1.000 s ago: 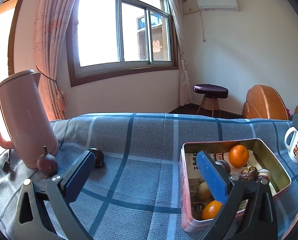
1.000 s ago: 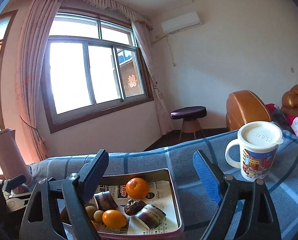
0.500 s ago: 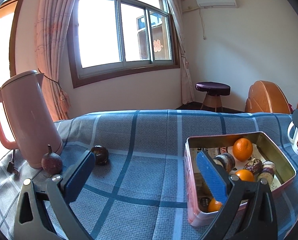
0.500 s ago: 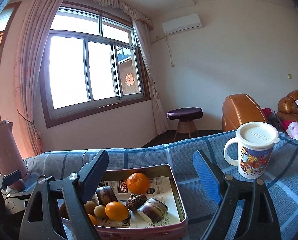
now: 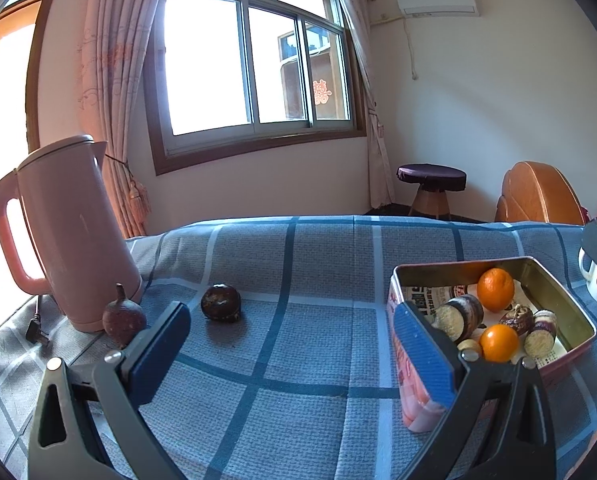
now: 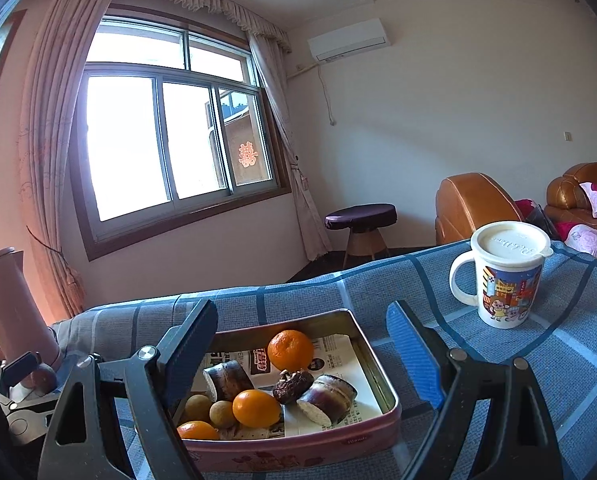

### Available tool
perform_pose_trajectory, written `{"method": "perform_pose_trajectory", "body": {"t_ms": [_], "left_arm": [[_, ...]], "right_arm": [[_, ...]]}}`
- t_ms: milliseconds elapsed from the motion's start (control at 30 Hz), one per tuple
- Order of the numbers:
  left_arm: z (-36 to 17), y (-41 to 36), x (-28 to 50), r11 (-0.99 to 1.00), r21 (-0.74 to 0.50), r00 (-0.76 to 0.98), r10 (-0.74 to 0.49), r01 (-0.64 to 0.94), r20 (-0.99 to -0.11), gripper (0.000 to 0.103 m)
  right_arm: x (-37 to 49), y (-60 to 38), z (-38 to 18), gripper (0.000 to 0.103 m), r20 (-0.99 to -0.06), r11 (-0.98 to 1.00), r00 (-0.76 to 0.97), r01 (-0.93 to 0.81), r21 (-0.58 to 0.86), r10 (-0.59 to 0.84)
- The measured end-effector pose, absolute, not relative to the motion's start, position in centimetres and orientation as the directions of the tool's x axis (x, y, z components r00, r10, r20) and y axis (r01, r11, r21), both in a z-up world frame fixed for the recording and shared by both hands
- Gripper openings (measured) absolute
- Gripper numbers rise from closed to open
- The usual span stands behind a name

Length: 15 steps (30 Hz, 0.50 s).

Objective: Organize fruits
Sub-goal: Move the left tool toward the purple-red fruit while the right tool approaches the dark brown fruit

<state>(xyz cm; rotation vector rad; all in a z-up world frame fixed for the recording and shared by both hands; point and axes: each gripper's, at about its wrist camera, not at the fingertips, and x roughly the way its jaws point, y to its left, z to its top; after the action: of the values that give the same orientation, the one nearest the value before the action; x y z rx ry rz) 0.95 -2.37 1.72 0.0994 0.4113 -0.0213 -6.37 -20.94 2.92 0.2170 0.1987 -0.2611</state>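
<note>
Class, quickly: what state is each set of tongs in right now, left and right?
Left tongs: open, holding nothing.
Right tongs: open, holding nothing, above the tin.

Open cloth (image 5: 298,344) between kettle (image 5: 70,236), tin (image 5: 570,312)

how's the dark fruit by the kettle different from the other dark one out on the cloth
The fruit by the kettle is reddish-purple with a pointed stem standing up; the round dark fruit is nearly black and flatter on top, no stem showing. The first sits right beside the pink kettle; the second lies apart on open cloth. Both are outside the tin.
</note>
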Motion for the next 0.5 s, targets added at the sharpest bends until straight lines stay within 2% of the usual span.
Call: {"method": "perform_pose_trajectory", "body": {"t_ms": [500], "left_arm": [[1.3, 3.6, 2.8, 0.988, 0.15, 0.897, 0.099, -0.037, -0.431, 0.103]], "right_arm": [[-3.9, -13.2, 2.7, 0.088, -0.248, 0.972, 0.962, 0.161, 0.172, -0.115]]}}
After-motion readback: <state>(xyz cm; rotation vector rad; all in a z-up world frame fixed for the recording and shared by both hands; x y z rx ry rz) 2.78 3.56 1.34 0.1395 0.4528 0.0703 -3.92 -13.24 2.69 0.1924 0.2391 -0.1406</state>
